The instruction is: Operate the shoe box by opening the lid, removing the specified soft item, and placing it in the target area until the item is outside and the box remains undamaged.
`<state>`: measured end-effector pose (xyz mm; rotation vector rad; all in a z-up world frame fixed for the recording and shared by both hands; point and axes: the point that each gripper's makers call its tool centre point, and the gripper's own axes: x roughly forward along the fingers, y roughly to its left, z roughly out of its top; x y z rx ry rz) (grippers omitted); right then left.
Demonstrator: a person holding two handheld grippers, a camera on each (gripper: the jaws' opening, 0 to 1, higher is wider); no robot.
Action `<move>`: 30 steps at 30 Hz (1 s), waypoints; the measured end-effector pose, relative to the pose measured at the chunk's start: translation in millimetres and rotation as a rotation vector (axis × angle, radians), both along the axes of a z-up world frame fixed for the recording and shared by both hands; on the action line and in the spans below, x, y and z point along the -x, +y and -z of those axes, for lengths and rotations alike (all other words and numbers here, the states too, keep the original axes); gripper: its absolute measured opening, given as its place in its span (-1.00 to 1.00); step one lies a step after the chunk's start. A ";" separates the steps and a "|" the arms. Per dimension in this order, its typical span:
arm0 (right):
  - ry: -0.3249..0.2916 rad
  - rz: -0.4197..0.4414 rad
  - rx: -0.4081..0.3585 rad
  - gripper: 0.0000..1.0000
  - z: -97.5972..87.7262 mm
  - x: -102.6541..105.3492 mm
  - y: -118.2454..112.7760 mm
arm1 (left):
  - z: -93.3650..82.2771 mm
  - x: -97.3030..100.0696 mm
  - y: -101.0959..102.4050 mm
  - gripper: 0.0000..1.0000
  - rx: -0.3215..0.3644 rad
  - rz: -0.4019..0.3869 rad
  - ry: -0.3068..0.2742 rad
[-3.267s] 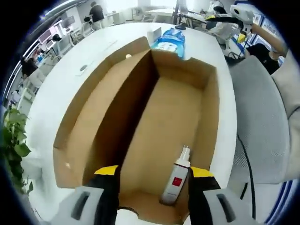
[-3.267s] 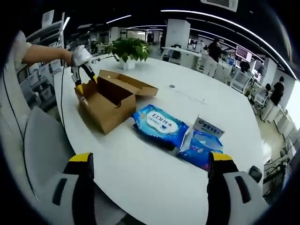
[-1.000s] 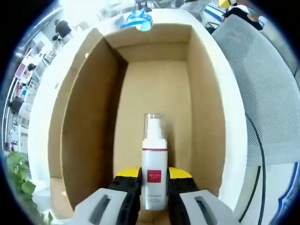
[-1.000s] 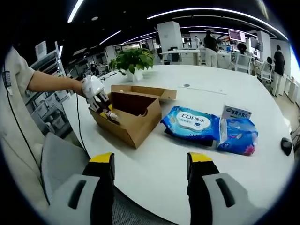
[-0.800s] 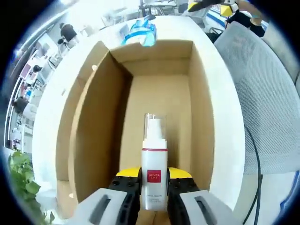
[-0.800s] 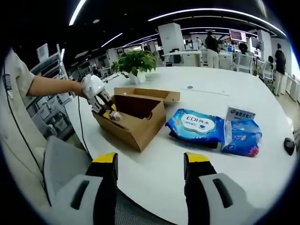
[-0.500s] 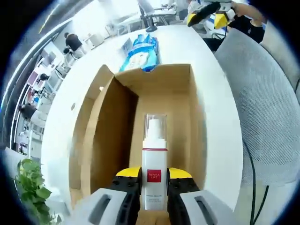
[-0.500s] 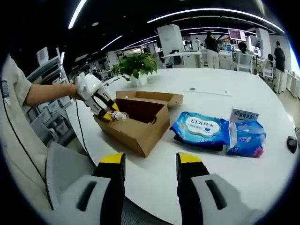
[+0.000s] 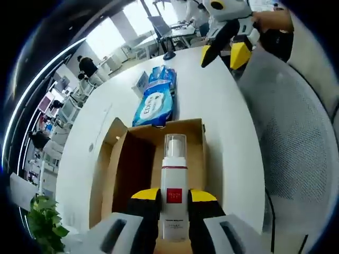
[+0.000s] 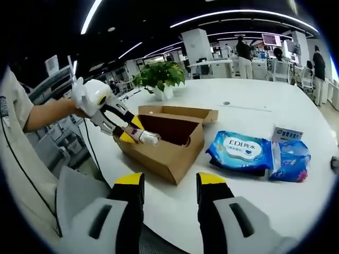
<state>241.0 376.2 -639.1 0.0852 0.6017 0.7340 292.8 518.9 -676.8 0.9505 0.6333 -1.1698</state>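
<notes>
A white pump bottle (image 9: 174, 182) with a red label and clear cap is clamped between my left gripper's (image 9: 174, 195) yellow-tipped jaws. It hangs above the open brown cardboard box (image 9: 122, 174), whose lid is folded back. In the right gripper view the left gripper (image 10: 128, 132) holds the bottle (image 10: 144, 137) tilted over the near end of the box (image 10: 169, 145). My right gripper (image 10: 169, 186) hovers over the table's near edge, open, with nothing between its jaws. From the left gripper view, the right gripper (image 9: 224, 51) appears beyond the box.
Blue wet-wipe packs (image 10: 241, 151) and a smaller blue pack (image 10: 291, 159) lie on the round white table (image 10: 233, 201) past the box. A potted plant (image 10: 161, 76) stands behind the box. A grey mesh chair (image 9: 296, 148) is beside the table. People sit at distant desks.
The left gripper has lifted the bottle up out of the box, so the box now looks smaller and lower. The right gripper's jaws have drawn a little closer together.
</notes>
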 end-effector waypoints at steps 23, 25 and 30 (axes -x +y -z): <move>0.079 0.016 -0.119 -0.36 7.8 -2.9 26.3 | -16.4 33.7 -51.8 -0.64 0.198 0.057 0.014; 0.091 0.026 -0.152 -0.36 5.4 -4.0 26.4 | -18.9 34.9 -55.3 -0.64 0.219 0.065 0.015; 0.109 0.049 -0.210 -0.38 1.5 -7.4 23.6 | -27.7 43.5 -67.4 -0.64 0.294 0.093 0.037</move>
